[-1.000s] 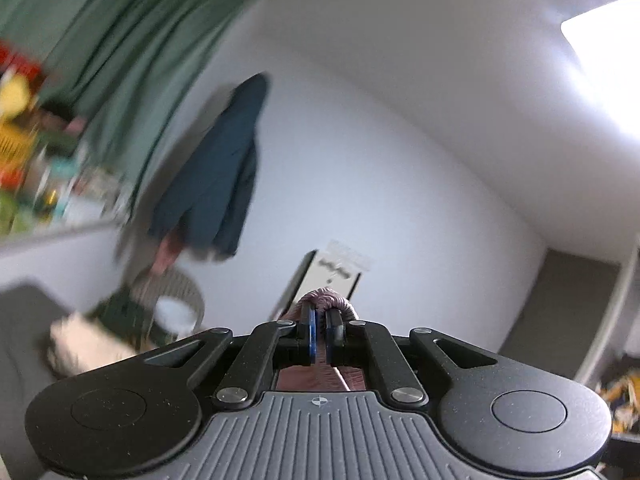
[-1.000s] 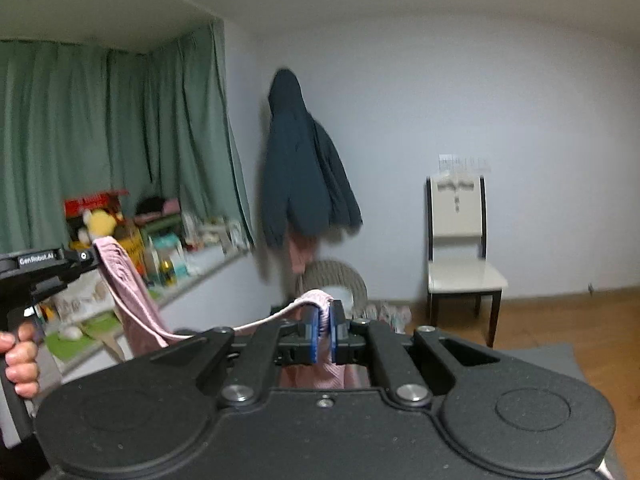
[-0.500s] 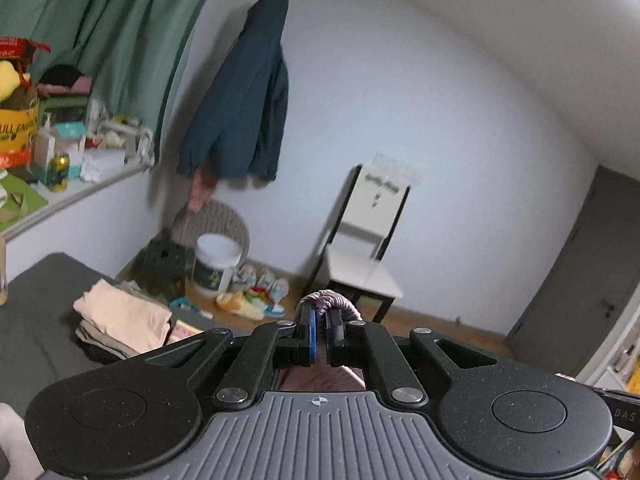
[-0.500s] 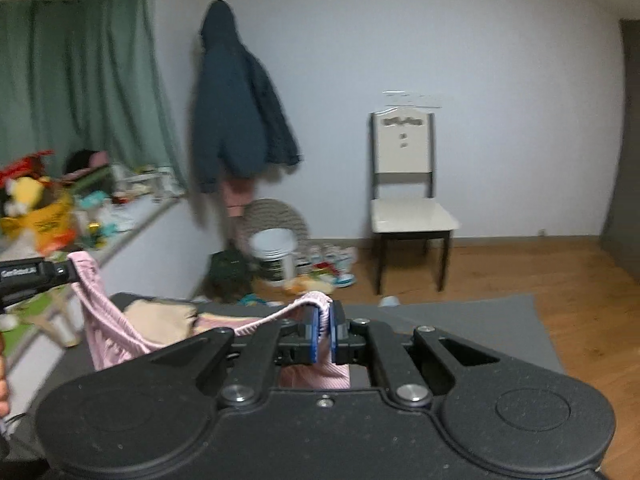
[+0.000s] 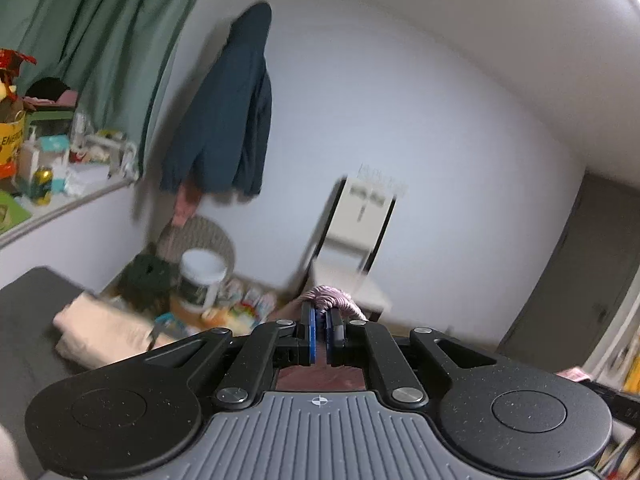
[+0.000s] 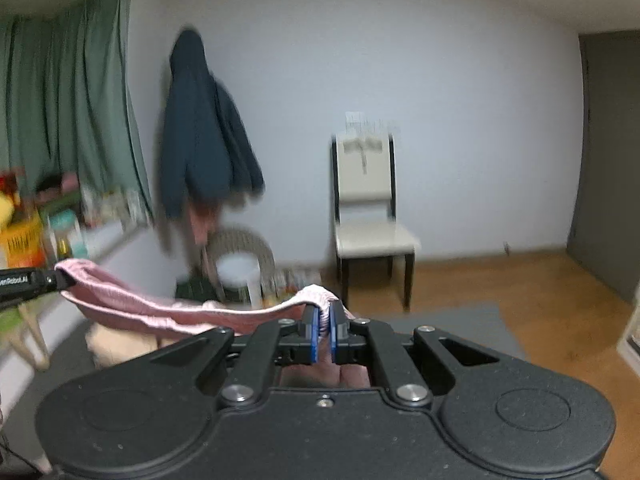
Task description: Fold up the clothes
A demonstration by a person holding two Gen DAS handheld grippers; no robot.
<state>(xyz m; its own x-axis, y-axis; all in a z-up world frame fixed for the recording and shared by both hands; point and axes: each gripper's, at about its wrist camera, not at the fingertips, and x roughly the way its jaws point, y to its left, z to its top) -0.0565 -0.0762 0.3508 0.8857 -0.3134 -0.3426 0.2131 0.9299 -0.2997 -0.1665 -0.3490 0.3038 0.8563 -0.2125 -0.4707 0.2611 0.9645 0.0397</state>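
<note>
— Both grippers: what have they got?

— My right gripper (image 6: 325,320) is clamped on one end of the pink garment (image 6: 168,310); my left gripper (image 5: 319,322) pinches the other end. From the right wrist, the cloth sags in a band between them, held in the air.

— What's below it?

— Just beyond, a folded cream garment (image 5: 100,330) lies on the grey surface (image 5: 28,304).

— And further off?

— A white bucket (image 6: 238,270) by a wicker stool (image 6: 256,246), then a cream chair (image 6: 370,216) and a dark coat (image 6: 204,132) against the wall.
</note>
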